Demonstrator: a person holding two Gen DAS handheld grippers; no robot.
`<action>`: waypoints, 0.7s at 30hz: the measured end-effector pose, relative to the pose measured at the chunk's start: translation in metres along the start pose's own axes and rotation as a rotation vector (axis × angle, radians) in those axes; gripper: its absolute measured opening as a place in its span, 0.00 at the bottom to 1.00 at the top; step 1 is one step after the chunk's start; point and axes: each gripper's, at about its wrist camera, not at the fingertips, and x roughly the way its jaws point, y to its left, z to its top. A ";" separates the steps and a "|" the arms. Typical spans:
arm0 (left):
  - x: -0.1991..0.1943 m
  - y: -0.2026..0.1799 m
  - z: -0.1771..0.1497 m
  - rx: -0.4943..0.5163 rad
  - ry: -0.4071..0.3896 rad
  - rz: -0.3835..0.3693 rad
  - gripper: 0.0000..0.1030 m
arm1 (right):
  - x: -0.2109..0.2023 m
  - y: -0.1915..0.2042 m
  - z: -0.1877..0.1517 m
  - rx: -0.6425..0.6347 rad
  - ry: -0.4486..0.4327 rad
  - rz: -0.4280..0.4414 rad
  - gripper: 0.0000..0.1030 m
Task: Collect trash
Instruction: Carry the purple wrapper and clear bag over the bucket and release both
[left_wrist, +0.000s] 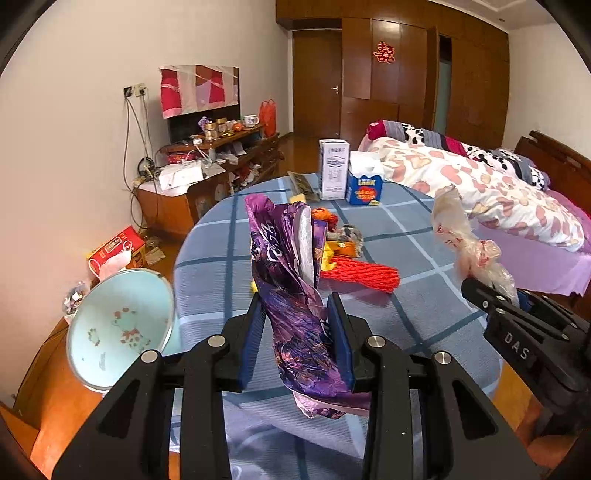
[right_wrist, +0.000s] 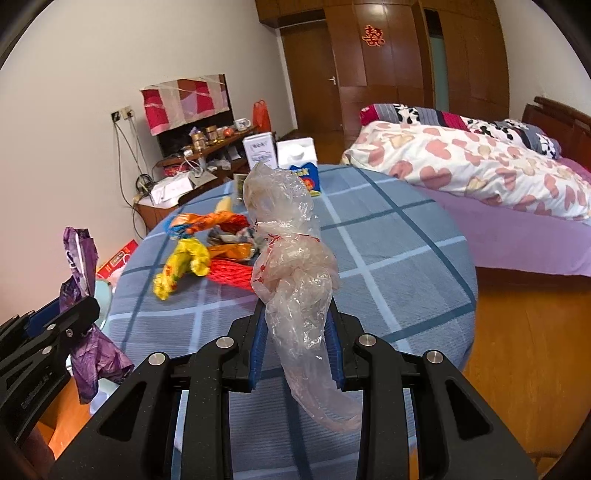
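My left gripper (left_wrist: 295, 306) is shut on a purple foil snack wrapper (left_wrist: 288, 280) and holds it upright above the near side of the round table (left_wrist: 424, 266). My right gripper (right_wrist: 295, 314) is shut on a crumpled clear plastic bag (right_wrist: 291, 258), also above the table. Each gripper shows in the other's view: the right one (left_wrist: 469, 284) with the bag (left_wrist: 465, 240), the left one (right_wrist: 88, 306) with the wrapper (right_wrist: 79, 266). Loose trash lies mid-table: a yellow wrapper (right_wrist: 181, 267), an orange wrapper (right_wrist: 207, 221) and a red mesh sleeve (left_wrist: 362, 275).
A light-blue bin (left_wrist: 118, 328) with an open mouth stands on the floor left of the table. Two cartons (left_wrist: 334, 168) (left_wrist: 364, 184) stand at the table's far edge. A bed (right_wrist: 480, 170) is on the right, a cluttered wooden cabinet (left_wrist: 192, 177) at the left wall.
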 end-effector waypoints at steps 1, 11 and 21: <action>-0.001 0.001 0.000 -0.002 0.001 0.005 0.34 | -0.001 0.002 0.000 -0.004 -0.001 0.003 0.28; -0.006 0.017 0.000 -0.024 -0.002 0.036 0.34 | -0.008 0.026 0.000 -0.053 -0.015 0.035 0.28; -0.014 0.031 0.000 -0.040 -0.008 0.063 0.34 | -0.016 0.047 0.000 -0.088 -0.025 0.072 0.28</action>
